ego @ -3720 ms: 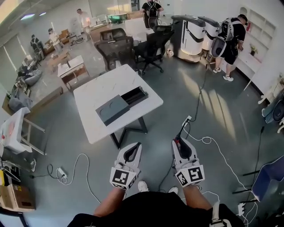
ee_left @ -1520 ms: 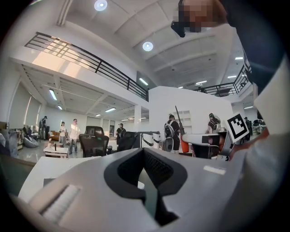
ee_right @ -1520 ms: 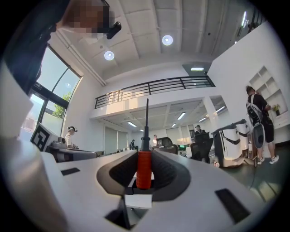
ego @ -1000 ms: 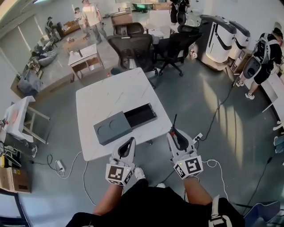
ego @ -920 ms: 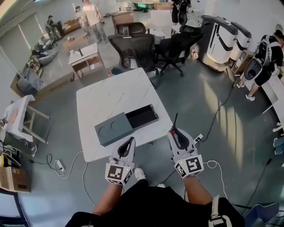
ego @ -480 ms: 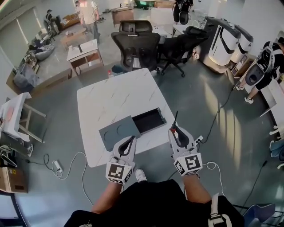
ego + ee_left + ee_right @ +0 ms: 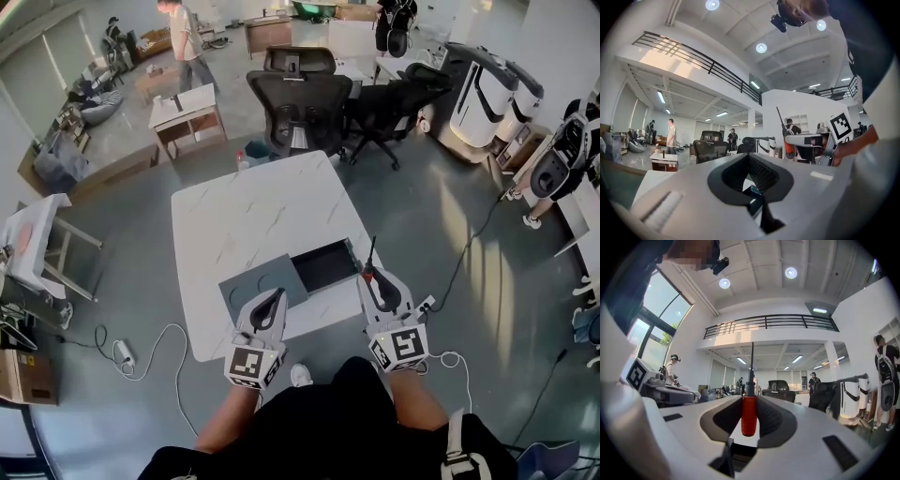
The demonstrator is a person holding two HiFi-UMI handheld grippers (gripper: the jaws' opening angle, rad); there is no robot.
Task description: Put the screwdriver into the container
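A dark grey container (image 7: pixel 353 256) lies on the white marble table (image 7: pixel 253 206) near its front edge. Its grey lid (image 7: pixel 253 283) is slid left, leaving a black compartment open. My right gripper (image 7: pixel 369 273) hovers just right of that compartment, shut on a screwdriver (image 7: pixel 371 255). In the right gripper view the red handle of the screwdriver (image 7: pixel 749 414) stands between the jaws of the right gripper (image 7: pixel 750 397), with the thin shaft pointing forward. My left gripper (image 7: pixel 277 294) is over the lid's near edge. The left gripper (image 7: pixel 750 155) is shut and holds nothing.
Two black office chairs (image 7: pixel 300 103) stand behind the table. Cables and a power strip (image 7: pixel 127 354) lie on the grey floor at left, another cable (image 7: pixel 469 244) at right. A small side table (image 7: pixel 37 234) is at left, white machines (image 7: pixel 487 89) at the back right.
The table and container have come nearer. Both grippers, earlier over the floor, now reach the table's front edge. The right gripper still holds the screwdriver.
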